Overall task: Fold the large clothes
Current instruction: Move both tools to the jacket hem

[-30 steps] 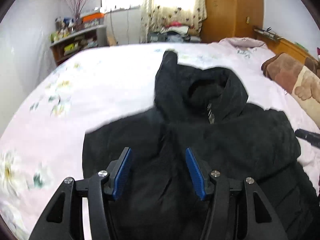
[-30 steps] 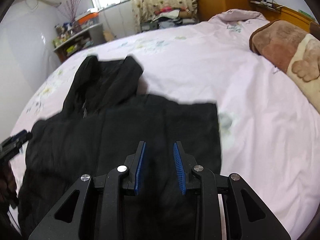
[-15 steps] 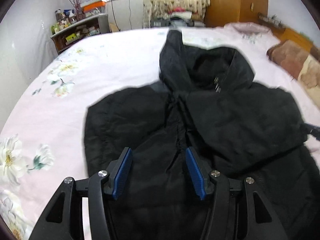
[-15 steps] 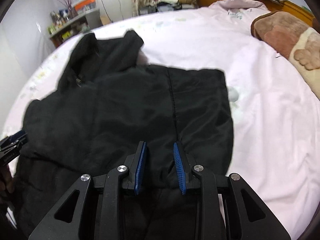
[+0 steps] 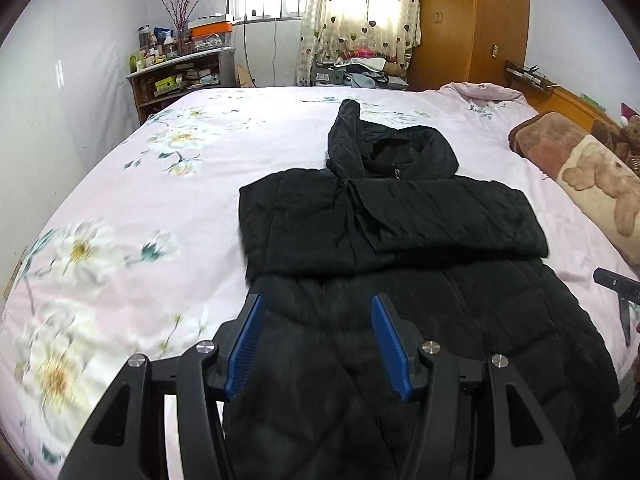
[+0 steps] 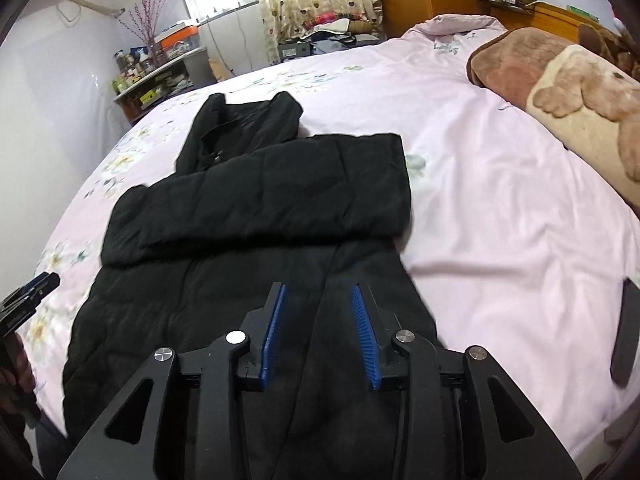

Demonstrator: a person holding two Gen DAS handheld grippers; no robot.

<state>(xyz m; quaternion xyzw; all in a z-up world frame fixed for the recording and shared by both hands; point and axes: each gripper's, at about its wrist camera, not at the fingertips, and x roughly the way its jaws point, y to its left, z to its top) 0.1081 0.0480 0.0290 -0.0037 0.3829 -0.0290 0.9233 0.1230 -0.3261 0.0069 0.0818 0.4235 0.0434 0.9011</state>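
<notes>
1. Left tongs [image 5: 316,340]: blue pads spread wide, nothing between them; poised over the lower left part of the black jacket [image 5: 400,280]. Whether the tips touch the fabric cannot be told.
2. Right tongs [image 6: 318,328]: pads parted, released, nothing gripped; they sit over the lower right part of the jacket [image 6: 260,216], near its right edge.
3. Jacket lies flat on the bed [image 5: 160,200], on a pink floral sheet, hood [image 5: 384,148] pointing to the far end. Both sleeves are folded in across the chest and form a horizontal band over the upper body. Front zipper runs down the middle of the lower half.
4. Left of the jacket: bare sheet with large white flowers. Far left, against the wall, a shelf [image 5: 180,76] crowded with bottles and boxes.
5. Behind the bed, centre: window with heart-print curtain [image 5: 360,12]; beside it to the right, a wooden wardrobe [image 5: 472,20].
6. Right side of the bed: brown and cream blanket [image 6: 560,80] with a bear pattern, well apart from the jacket.
</notes>
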